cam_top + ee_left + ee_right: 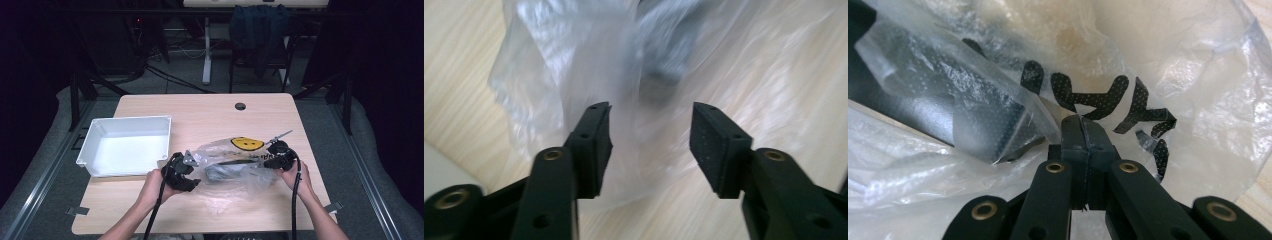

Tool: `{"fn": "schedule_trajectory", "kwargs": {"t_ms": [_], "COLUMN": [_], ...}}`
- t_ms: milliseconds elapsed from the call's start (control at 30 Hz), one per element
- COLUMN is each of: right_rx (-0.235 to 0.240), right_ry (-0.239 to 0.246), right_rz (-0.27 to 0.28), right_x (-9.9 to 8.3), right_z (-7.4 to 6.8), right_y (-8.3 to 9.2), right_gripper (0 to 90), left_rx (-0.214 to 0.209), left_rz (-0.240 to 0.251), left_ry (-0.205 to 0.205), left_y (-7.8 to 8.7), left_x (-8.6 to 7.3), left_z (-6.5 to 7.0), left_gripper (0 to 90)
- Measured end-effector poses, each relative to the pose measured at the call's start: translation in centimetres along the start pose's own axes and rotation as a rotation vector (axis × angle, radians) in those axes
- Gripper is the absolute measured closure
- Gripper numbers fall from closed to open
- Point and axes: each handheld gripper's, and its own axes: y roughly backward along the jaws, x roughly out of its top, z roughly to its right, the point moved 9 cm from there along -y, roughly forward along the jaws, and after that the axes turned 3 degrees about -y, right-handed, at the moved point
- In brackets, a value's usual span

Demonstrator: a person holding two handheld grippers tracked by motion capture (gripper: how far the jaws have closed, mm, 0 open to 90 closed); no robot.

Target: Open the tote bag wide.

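A clear plastic bag [227, 150] with a yellow smiley face [247, 143] lies on the wooden table [200, 110], and a dark object [225, 173] rests inside it. At the bag's left end my left gripper [194, 176] is open. In the left gripper view its jaws [651, 125] stand apart over the film [574, 60], with the grey object [669, 45] blurred beyond. At the bag's right end my right gripper [270, 161] is shut on the bag. In the right gripper view its pads [1083, 127] pinch the printed film [1198, 75] beside the dark object [923, 100].
A white rectangular bin [125, 145] stands on the table just left of the left hand. A round cable hole [240, 106] sits near the table's far edge. Beyond the table, a chair with dark clothing [260, 30] stands on the floor.
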Motion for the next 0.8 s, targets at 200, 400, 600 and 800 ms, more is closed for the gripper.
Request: {"fn": "schedule_trajectory", "kwargs": {"t_ms": [200, 400, 600, 800], "right_rx": [0.018, 0.036, 0.071, 0.057], "right_ry": [-0.012, -0.003, -0.004, 0.001], "right_rz": [-0.003, -0.012, -0.010, -0.007], "right_x": [-0.1, -0.3, -0.2, -0.1], "right_z": [-0.4, -0.8, -1.6, -1.8], "right_y": [0.2, 0.4, 0.4, 0.3], "right_gripper": [90.0, 90.0, 90.0, 90.0], "left_rx": [-0.013, -0.041, -0.031, 0.009], "left_rz": [0.077, 0.066, 0.047, 0.060], "left_ry": [-0.022, -0.048, -0.046, -0.098], "left_y": [-1.6, -4.1, -4.9, -4.9], "left_x": [2.8, 4.0, 3.2, 3.1], "left_z": [1.4, 1.5, 0.7, 0.8], "left_gripper": [39.6, 40.5, 56.2, 74.3]}}
